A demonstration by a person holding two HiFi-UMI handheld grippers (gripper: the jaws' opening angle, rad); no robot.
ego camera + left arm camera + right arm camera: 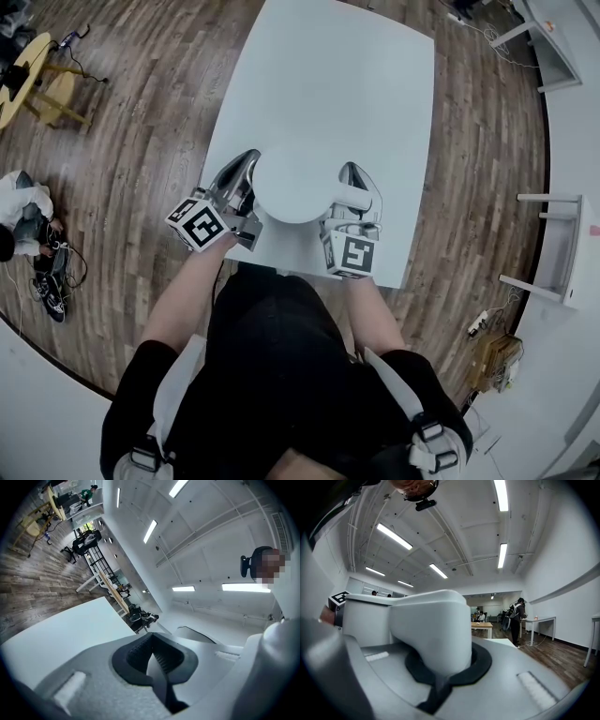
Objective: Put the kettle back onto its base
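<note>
Two grippers flank the kettle (292, 183) near the counter's (375, 84) front edge. My right gripper (354, 180) is clamped on its handle (433, 630), which juts rightward. My left gripper (246, 167) is closed and empty beside it. I see no base.

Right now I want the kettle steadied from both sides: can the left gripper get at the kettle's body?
Probably yes. The left gripper sits right beside the kettle, nothing between them. Its jaws are shut and empty, so it could only push. The right gripper clamps the handle.
</note>
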